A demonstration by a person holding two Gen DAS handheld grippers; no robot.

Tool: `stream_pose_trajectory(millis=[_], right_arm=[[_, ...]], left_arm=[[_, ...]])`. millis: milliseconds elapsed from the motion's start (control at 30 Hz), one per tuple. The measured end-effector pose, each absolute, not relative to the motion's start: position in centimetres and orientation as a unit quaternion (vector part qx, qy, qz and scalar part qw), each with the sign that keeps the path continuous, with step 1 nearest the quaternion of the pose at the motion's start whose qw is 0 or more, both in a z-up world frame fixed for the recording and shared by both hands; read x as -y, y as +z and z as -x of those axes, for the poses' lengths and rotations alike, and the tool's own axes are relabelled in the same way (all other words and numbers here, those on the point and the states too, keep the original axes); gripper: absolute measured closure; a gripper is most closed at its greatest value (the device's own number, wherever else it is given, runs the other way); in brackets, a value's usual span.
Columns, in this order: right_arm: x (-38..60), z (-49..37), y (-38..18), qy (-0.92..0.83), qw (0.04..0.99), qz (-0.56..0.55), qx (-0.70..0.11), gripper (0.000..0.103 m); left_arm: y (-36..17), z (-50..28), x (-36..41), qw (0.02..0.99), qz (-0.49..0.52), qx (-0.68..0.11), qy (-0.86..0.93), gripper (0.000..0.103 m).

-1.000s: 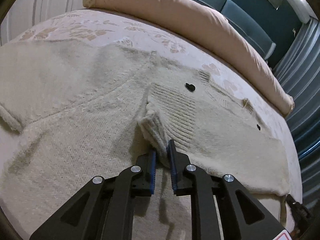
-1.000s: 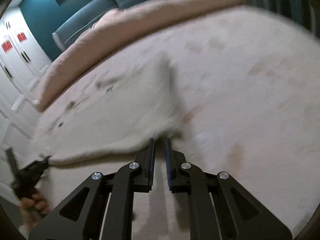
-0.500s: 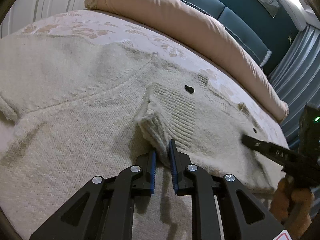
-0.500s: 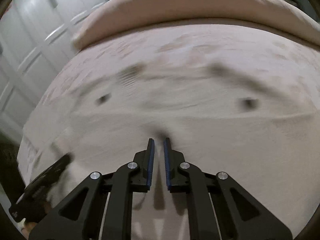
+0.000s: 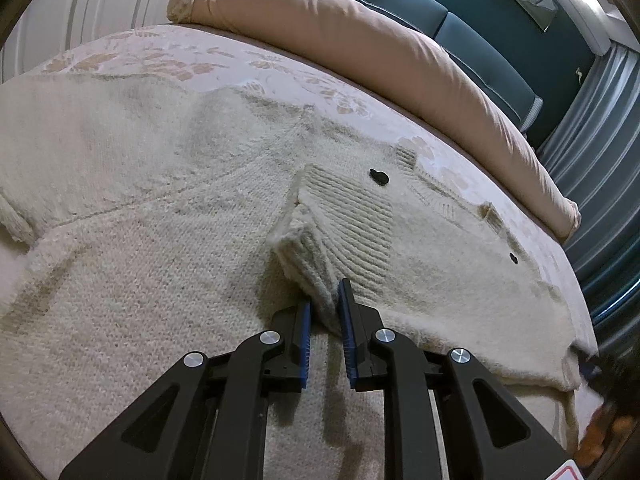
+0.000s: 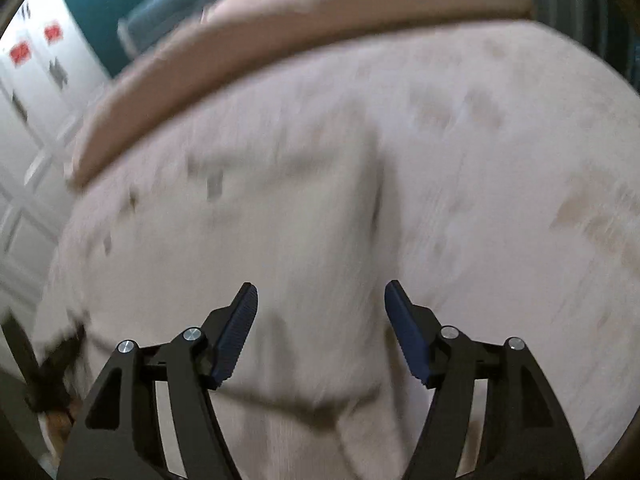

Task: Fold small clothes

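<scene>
On the bed point(image 5: 132, 52), spread flat w/ a floral cover, lies the cream knit cardigan point(image 5: 160, 248), taking up most of the near side. Left gripper point(image 5: 323, 312) is nearly closed, blue pads pinching a ribbed cuff point(image 5: 308, 260) that's been brought over onto the body; judging by that, the sleeve is being pinned in place so the fold doesn't slide while the other hand works. Right gripper point(image 6: 320, 312) is opening, jaws wide apart, nothing between them; it hovers above the cardigan's hem corner point(image 6: 320, 404), view very blurred, so can't tell if it touches the knit. Probably about to take that edge for the next fold.

Around: long peach bolster point(image 5: 360, 52) along the far edge, well apart from the garment; teal headboard point(image 5: 460, 16) behind it; grey curtains point(image 5: 592, 128) at right; white doors point(image 5: 80, 8) at left. Dark buttons point(image 5: 379, 177) on the front show. Nothing blocks the fold path.
</scene>
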State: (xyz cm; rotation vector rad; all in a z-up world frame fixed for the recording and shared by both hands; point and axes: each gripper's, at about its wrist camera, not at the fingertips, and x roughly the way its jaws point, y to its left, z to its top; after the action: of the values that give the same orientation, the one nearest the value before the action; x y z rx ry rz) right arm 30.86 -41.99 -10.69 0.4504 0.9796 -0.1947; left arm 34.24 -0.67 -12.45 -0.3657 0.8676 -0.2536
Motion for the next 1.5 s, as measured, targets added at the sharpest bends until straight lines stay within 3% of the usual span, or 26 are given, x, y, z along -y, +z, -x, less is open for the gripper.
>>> stream_pose_trajectory(millis=[33, 67, 167, 300, 400, 533, 600, 700, 900, 967, 1033, 1100, 1367, 1500], right_arm=[[41.4, -30.8, -11.4, -0.091, 0.853, -0.197, -0.474, 0.06], [41.0, -30.7, -11.0, -0.092, 0.86, -0.189, -0.465, 0.082], [42.9, -28.5, -8.0, -0.087, 0.88, -0.248, -0.397, 0.087], [44.4, -28.9, -12.2, -0.113, 0.851, -0.245, -0.45, 0.085], [43.5, -28.7, -8.8, -0.135, 0.862, -0.228, -0.433, 0.079], [40.8, -27.1, -4.5, -0.161, 0.895, -0.202, -0.362, 0.079], [38.9, -27.9, -4.8, -0.118, 0.899, -0.191, -0.375, 0.081], [37.0, -30.4, -10.0, -0.118, 0.867, -0.132, -0.465, 0.083], [35.3, -27.4, -7.3, -0.133, 0.889, -0.167, -0.405, 0.076], [34.2, -26.7, -8.1, -0.138, 0.887, -0.165, -0.408, 0.075], [33.5, -25.8, -9.9, -0.136, 0.877, -0.165, -0.431, 0.075], [32.6, -25.0, -10.9, -0.137, 0.881, -0.142, -0.431, 0.073], [31.4, -24.9, -11.4, -0.146, 0.887, -0.111, -0.424, 0.067], [31.8, -24.7, -11.6, -0.143, 0.888, -0.123, -0.42, 0.065]], left_arm=[[-12.4, -34.2, 0.8, 0.884, 0.173, -0.417, -0.12, 0.087], [-12.3, -34.2, 0.9, 0.885, 0.17, -0.417, -0.118, 0.087], [-12.3, -34.2, 1.2, 0.887, 0.161, -0.418, -0.114, 0.086], [-12.2, -34.3, 1.6, 0.89, 0.147, -0.418, -0.11, 0.085], [-12.2, -34.4, 1.7, 0.891, 0.142, -0.418, -0.108, 0.085], [-12.2, -34.4, 1.6, 0.891, 0.142, -0.418, -0.108, 0.085], [-12.2, -34.4, 1.6, 0.891, 0.141, -0.418, -0.107, 0.085], [-12.2, -34.4, 1.6, 0.891, 0.141, -0.418, -0.107, 0.085], [-12.0, -34.5, 0.7, 0.883, 0.172, -0.419, -0.119, 0.085], [-11.4, -34.3, -0.7, 0.873, 0.208, -0.424, -0.126, 0.077], [-10.1, -33.3, -3.1, 0.875, 0.224, -0.42, -0.087, 0.046], [-8.1, -32.0, -7.4, 0.887, 0.242, -0.392, -0.045, 0.031], [-6.6, -34.5, -28.6, 0.876, 0.233, -0.399, 0.135, 0.029], [-7.5, -36.6, -39.1, 0.843, 0.29, -0.395, 0.221, 0.029]])
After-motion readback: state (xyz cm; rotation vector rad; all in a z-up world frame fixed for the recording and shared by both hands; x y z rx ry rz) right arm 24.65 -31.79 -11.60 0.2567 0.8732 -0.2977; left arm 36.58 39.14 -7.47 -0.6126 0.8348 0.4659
